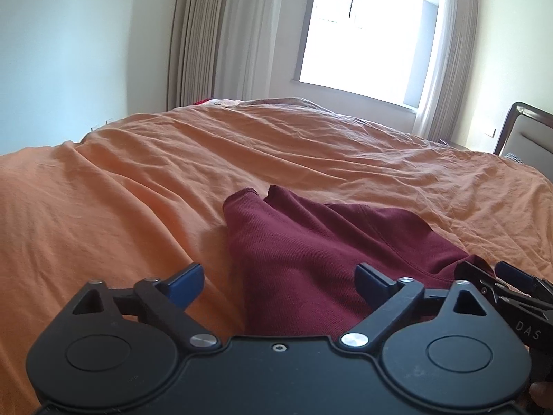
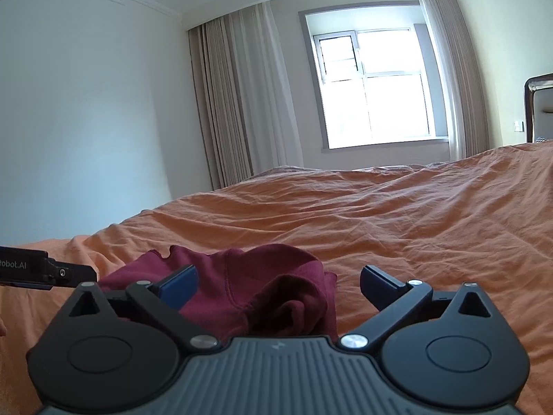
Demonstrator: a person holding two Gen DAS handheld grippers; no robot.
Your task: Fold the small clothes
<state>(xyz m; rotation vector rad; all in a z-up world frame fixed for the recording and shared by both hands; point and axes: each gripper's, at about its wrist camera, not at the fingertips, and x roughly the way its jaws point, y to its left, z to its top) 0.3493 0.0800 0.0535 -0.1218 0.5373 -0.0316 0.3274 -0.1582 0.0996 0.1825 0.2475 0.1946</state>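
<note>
One dark red garment (image 1: 311,252), lying crumpled on one orange bed cover (image 1: 138,180). Two grippers: left gripper (image 1: 280,285) spread wide, holding nothing, cloth lying between its blue pads (image 1: 186,282) untouched; right gripper (image 2: 278,285) spread wide too, holding nothing, just above the cloth. One window (image 2: 373,90), two curtains (image 2: 238,97).

Daylight is streaming through a large window (image 2: 375,90) in the far wall, leaving the pale walls (image 2: 86,110) evenly lit. Beige floor-length curtains (image 2: 235,103) are hanging on both sides of it. A wrinkled orange bedspread (image 1: 242,152) is covering the bed. A dark-framed padded headboard (image 1: 525,131) is standing at the right.
</note>
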